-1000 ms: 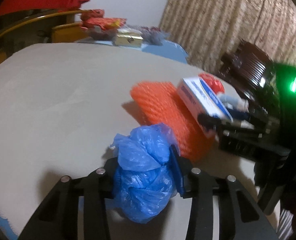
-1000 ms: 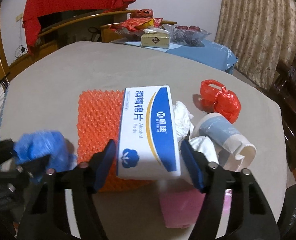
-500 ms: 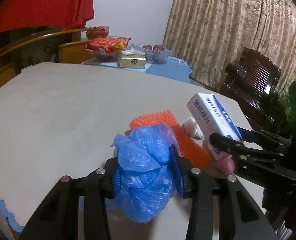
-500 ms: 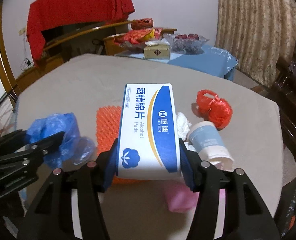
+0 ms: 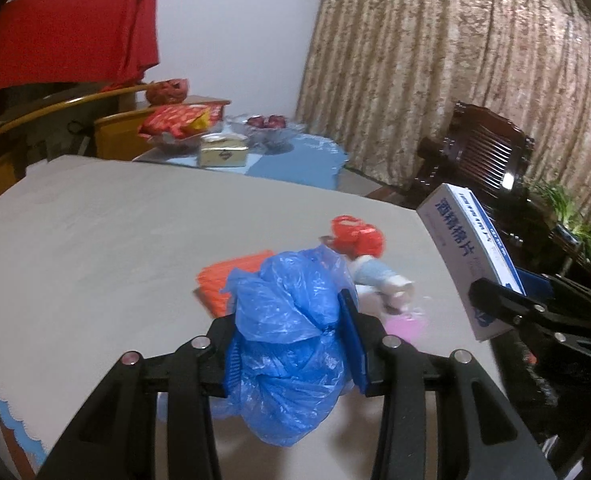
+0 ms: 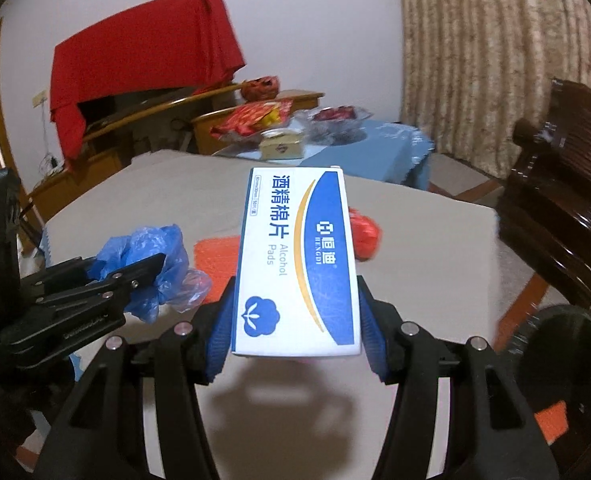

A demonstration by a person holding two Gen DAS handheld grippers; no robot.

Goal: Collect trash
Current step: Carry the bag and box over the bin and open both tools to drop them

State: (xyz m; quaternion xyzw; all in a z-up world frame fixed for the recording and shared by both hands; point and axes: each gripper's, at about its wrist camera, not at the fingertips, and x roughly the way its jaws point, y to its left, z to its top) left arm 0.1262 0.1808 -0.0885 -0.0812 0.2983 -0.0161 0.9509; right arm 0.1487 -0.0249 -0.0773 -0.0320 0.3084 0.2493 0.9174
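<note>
My left gripper (image 5: 293, 344) is shut on a crumpled blue plastic bag (image 5: 291, 332), held above the grey table (image 5: 95, 240). My right gripper (image 6: 295, 320) is shut on a white and blue alcohol pads box (image 6: 295, 260), also lifted off the table. Each gripper shows in the other's view: the box (image 5: 471, 256) at the right, the blue bag (image 6: 147, 256) at the left. Left on the table are an orange mesh pad (image 5: 231, 280), a red plastic bag (image 5: 355, 236), a blue and white paper cup (image 5: 379, 276) lying on its side and a pink scrap (image 5: 405, 324).
A dark wooden chair (image 6: 559, 200) stands right of the table. A black round bin (image 6: 563, 364) sits on the floor at the lower right. Behind the table, a blue-covered side table (image 5: 291, 160) holds snacks, a fruit bowl and a tissue box. Curtains hang behind.
Both grippers rose and pulled back from the table with their loads. The right gripper's pads closed onto the box and lifted it off the orange pad, uncovering the cup and pink scrap.
</note>
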